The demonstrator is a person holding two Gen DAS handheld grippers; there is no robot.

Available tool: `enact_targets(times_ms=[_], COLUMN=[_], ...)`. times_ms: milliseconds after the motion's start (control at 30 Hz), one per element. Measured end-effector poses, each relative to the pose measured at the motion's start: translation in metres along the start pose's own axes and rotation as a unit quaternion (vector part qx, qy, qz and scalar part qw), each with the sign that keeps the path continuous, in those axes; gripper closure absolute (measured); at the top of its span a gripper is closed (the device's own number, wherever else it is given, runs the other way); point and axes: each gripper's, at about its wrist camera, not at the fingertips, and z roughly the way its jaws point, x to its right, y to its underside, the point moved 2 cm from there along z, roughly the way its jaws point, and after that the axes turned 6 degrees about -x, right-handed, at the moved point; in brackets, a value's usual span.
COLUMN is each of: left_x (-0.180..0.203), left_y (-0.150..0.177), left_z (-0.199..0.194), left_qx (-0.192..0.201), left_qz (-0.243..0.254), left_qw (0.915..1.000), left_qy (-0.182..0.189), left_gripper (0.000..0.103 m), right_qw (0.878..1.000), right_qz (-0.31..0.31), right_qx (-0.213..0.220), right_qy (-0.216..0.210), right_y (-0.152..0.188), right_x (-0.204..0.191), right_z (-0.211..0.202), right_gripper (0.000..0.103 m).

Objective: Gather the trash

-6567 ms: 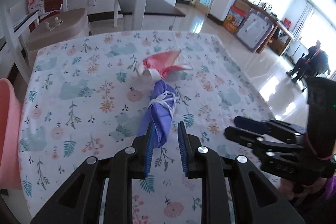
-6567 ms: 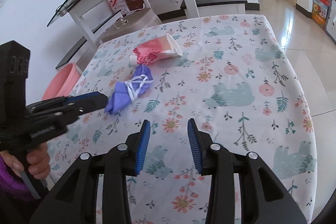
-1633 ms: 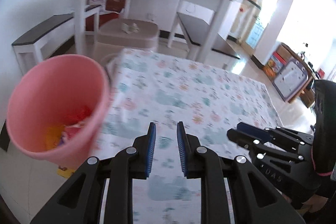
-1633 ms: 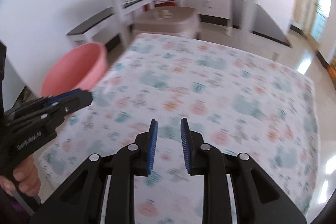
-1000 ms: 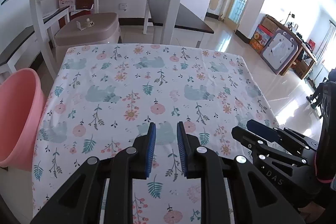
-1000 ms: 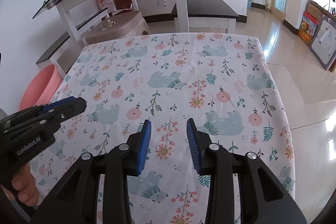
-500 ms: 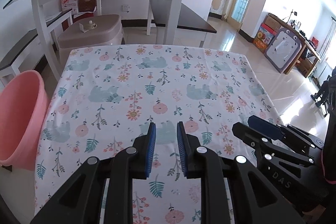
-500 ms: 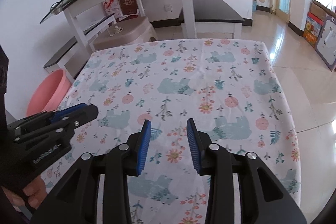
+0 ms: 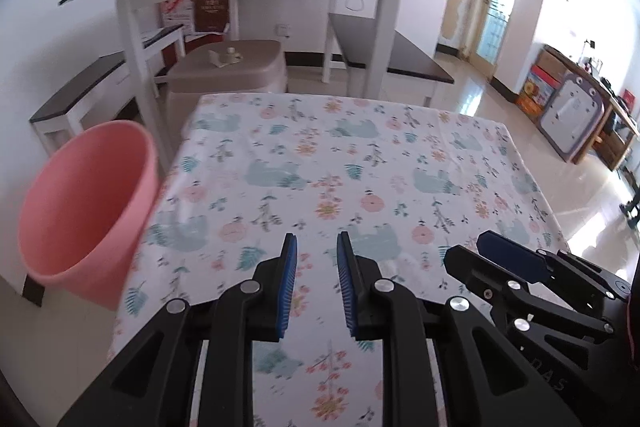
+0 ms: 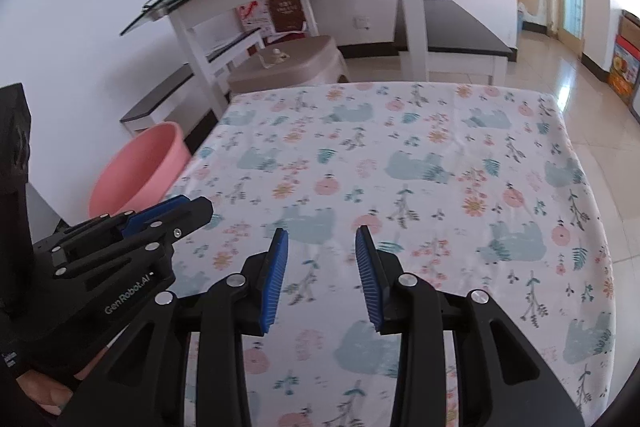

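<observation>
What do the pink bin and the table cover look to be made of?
Pink bin: probably plastic, matte; smooth, uniform colour, thin moulded rim. Table cover: looks like printed fabric or thin vinyl; floral-and-bear pattern, faint creases, edge draping over the table. Which one is unclear.

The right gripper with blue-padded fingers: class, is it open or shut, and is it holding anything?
Open and empty. The right gripper shows a clear gap between its pads, with only the floral tablecloth visible through it.

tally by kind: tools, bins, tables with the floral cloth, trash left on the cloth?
Tools: 2, left tool and right tool, both open and empty
Pink bin: 1, beside the table
Floral-cloth table: 1
Trash on the cloth: 0 visible
Total: 4
</observation>
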Motion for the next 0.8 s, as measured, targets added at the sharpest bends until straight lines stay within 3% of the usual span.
enact_targets(times_ms=[233, 800], left_x=[-0.026, -0.048], left_y=[0.009, 0.030], left_z=[-0.016, -0.056], left_qx=[0.010, 0.048], left_qz=[-0.038, -0.054], left_qw=[0.9991, 0.9972], left_qy=[-0.013, -0.018], left_gripper=[0.084, 0.084], right_qw=[0.998, 0.995], right_qz=[-0.040, -0.082], right_qx=[0.036, 0.049], right_qy=[-0.016, -0.031], right_y=[0.006, 0.018], right_x=[-0.028, -0.055], right_z=[-0.019, -0.038], right_gripper=[0.067, 0.067])
